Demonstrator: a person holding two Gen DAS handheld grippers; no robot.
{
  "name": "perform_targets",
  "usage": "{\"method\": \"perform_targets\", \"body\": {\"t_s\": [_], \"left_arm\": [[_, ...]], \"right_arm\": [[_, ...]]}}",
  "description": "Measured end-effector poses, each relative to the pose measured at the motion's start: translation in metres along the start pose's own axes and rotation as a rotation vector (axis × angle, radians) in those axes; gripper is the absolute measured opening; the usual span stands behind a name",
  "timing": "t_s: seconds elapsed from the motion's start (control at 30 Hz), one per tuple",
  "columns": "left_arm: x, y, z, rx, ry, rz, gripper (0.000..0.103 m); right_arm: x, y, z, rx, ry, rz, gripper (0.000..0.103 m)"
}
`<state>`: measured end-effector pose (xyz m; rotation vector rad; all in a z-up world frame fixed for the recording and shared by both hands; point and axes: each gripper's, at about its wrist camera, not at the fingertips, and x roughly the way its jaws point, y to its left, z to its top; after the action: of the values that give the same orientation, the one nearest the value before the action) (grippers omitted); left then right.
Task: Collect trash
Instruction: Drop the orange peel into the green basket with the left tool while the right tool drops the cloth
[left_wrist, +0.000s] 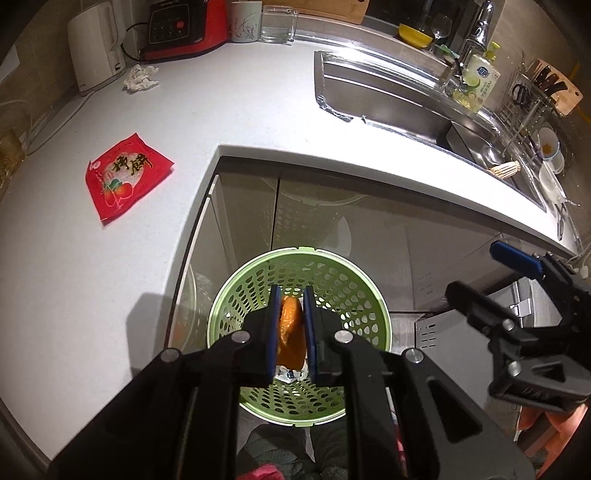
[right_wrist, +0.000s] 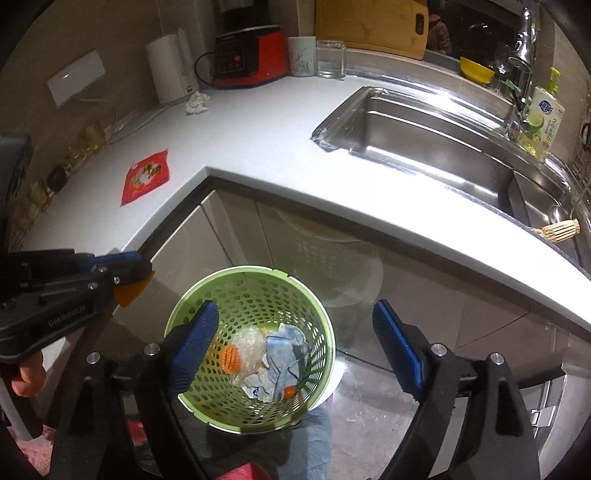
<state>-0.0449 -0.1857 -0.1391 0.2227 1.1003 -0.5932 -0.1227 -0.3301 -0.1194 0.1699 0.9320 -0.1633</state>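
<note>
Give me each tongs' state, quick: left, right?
Left tongs: shut on orange peel, above green basket.
Right tongs: open, empty.

Left gripper (left_wrist: 290, 325) is clamped on an orange peel (left_wrist: 290, 332), held over the green basket (left_wrist: 369, 295) on the floor. Some white paper is seen in the basket. Right gripper (left_wrist: 491, 273) is seen at the right edge, jaws apart, nothing between them. A red wrapper (left_wrist: 125, 177) and crumpled tissue (left_wrist: 141, 77) are left on the table (left_wrist: 240, 110).
</note>
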Motion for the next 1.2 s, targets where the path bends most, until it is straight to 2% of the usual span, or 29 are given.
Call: {"method": "perform_targets", "body": {"t_s": [0.03,0.1,0.13,0.2,0.27,0.4,0.67,0.8,0.93,1.0,1.2], "left_arm": [[0.002,-0.002,0.0,0.003,0.007,-0.007,0.013],[0.007,-0.006,0.0,0.011,0.024,-0.027,0.026],[0.007,-0.006,0.0,0.011,0.028,-0.028,0.053],[0.006,-0.008,0.0,0.006,0.014,0.001,0.084],[0.001,-0.011,0.002,0.023,-0.014,-0.009,0.085],[-0.001,-0.014,0.006,0.036,-0.009,-0.006,0.089],[0.0,0.003,0.019,-0.034,-0.013,0.004,0.089],[-0.003,0.018,0.029,-0.083,-0.039,0.046,0.089],[-0.004,0.044,0.041,-0.174,-0.063,0.111,0.094],[-0.002,0.059,0.047,-0.235,-0.071,0.143,0.094],[0.012,0.102,0.071,-0.44,-0.083,0.264,0.094]], "right_arm": [[-0.003,-0.004,0.002,0.012,-0.007,-0.002,0.086],[-0.009,-0.012,0.005,0.031,-0.022,-0.012,0.086],[-0.01,-0.015,0.006,0.037,-0.026,-0.02,0.087],[-0.011,-0.02,0.008,0.046,-0.028,-0.032,0.087],[-0.012,-0.024,0.009,0.057,-0.032,-0.041,0.087],[-0.011,-0.029,0.01,0.077,-0.035,-0.037,0.087],[-0.007,-0.029,0.021,0.062,-0.03,-0.039,0.087],[-0.002,-0.027,0.031,0.047,-0.026,-0.029,0.087],[0.007,-0.024,0.046,0.018,-0.025,-0.008,0.09],[0.012,-0.022,0.056,-0.002,-0.031,0.0,0.094],[0.034,-0.01,0.096,-0.073,-0.041,0.056,0.095]]}}
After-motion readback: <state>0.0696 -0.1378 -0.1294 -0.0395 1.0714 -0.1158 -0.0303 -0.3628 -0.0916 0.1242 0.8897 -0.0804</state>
